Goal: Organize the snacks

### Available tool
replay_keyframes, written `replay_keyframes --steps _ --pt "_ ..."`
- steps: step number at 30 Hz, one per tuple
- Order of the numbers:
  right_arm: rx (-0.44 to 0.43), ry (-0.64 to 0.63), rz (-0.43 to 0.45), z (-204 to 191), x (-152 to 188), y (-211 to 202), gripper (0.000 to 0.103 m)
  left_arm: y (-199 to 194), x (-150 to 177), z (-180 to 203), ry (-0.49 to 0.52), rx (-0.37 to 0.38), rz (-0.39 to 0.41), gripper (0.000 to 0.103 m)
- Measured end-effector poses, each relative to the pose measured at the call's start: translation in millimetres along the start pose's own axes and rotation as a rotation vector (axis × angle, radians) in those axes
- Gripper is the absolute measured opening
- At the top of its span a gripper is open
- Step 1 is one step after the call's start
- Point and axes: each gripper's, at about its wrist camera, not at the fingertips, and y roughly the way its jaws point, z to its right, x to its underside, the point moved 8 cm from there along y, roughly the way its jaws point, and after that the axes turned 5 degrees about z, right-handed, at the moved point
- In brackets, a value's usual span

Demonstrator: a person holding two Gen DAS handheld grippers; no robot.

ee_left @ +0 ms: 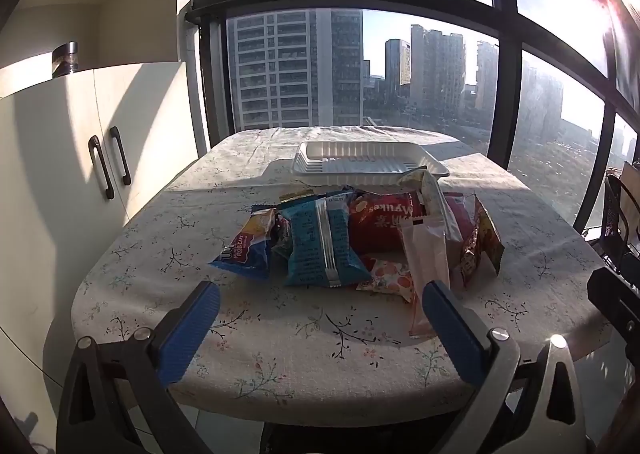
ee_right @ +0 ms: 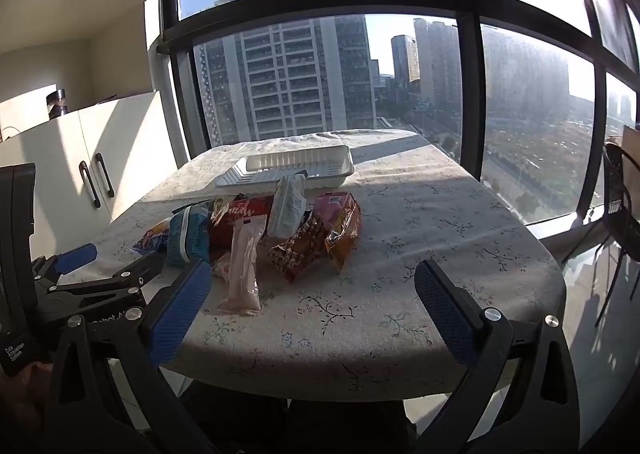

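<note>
Both tools spread, empty: left tool [ee_left: 320,318], right tool [ee_right: 312,302]. Snacks [ee_left: 352,238] heaped mid-tabletop [ee_left: 280,366]; tray [ee_left: 370,163] at 12 o'clock behind. Start with loose pink stick [ee_left: 425,266]; pinch mid-length, lift clear, lay flat in tray.

Bare floral tablecloth [ee_right: 440,222] lies open right of the heap of crinkled foil snack packets [ee_right: 260,230] and along the near edge. The white ribbed plastic tray [ee_left: 368,162] blocks the far side.
</note>
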Motion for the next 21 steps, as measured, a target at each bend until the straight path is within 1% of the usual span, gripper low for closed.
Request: replay_keyframes --steps 9,21 --pt "0.02 -0.008 -0.032 5 10 15 0.103 -2 -1 0 0.0 -0.004 0.008 0.103" --pt "0.082 -0.027 -0.08 12 19 31 0.103 -1 0 0 0.003 -0.008 0.004 0.103"
